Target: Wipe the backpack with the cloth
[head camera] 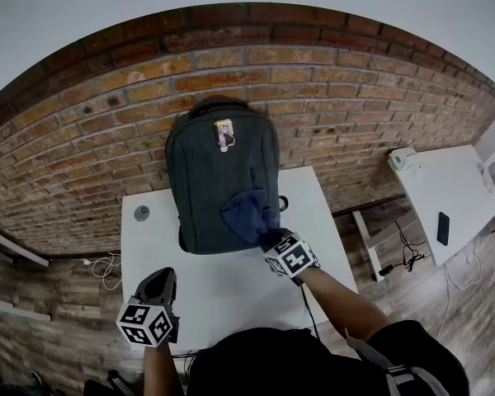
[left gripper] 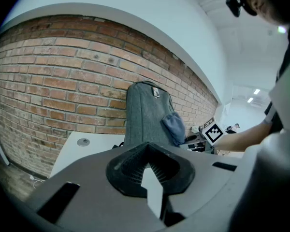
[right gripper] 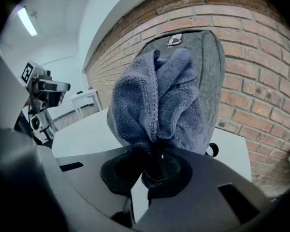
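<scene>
A grey backpack [head camera: 210, 176] stands upright on the white table [head camera: 231, 291], leaning on the brick wall. A blue cloth [head camera: 247, 211] lies against the lower right of its front. My right gripper [head camera: 272, 239] is shut on the cloth's lower end. In the right gripper view the bunched cloth [right gripper: 154, 100] rises from the right gripper [right gripper: 154, 154] and hides most of the backpack [right gripper: 210, 57]. My left gripper [head camera: 158, 285] hovers over the table's front left, apart from the backpack, jaws together and holding nothing. In the left gripper view, backpack [left gripper: 142, 120] and cloth [left gripper: 174, 128] show beyond the left gripper [left gripper: 147, 150].
A round grey cap [head camera: 141, 213] is set in the table left of the backpack. A second white table [head camera: 445, 184] at the right carries a dark phone [head camera: 443, 228]. Cables [head camera: 408, 258] lie on the wooden floor between the tables. A white shelf [head camera: 0, 254] stands far left.
</scene>
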Action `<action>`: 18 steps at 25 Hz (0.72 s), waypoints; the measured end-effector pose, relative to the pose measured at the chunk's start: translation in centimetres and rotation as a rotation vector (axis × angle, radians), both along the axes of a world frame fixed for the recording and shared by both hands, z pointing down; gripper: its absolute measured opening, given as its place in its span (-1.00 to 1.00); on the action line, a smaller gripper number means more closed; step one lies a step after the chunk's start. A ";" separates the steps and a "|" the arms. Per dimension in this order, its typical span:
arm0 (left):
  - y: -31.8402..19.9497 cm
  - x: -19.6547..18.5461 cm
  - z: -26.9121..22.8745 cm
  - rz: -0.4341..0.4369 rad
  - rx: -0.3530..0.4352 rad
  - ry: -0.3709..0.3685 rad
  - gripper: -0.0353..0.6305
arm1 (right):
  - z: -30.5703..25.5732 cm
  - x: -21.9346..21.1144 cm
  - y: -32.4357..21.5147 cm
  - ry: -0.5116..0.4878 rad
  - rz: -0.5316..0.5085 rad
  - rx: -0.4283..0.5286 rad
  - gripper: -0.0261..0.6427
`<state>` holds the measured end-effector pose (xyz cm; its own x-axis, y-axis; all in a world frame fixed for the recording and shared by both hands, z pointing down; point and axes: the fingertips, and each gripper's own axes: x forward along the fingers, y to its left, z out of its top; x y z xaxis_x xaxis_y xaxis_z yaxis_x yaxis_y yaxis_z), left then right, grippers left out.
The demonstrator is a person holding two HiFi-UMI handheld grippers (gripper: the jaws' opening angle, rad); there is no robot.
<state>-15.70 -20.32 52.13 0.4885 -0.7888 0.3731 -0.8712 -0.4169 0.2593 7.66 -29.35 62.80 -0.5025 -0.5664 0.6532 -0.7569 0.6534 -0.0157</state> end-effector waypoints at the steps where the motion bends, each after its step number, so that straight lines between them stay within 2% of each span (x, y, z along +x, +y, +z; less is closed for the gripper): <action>1: 0.0 0.0 0.0 0.001 -0.001 -0.003 -0.91 | 0.5 0.5 0.1 0.015 0.001 -0.006 -0.86; 9: -0.1 0.4 0.1 0.008 -0.010 -0.016 -0.91 | 2.3 3.6 0.1 0.025 0.070 -0.029 -0.86; 18: -0.1 0.0 0.2 -0.007 -0.018 -0.017 -0.91 | 4.5 7.3 0.9 0.026 0.208 -0.075 -0.86</action>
<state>-15.69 -20.38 52.29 0.4764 -0.7852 0.3956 -0.8785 -0.4063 0.2514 14.99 -28.46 67.31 -0.3626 -0.6055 0.7084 -0.8759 0.4811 -0.0371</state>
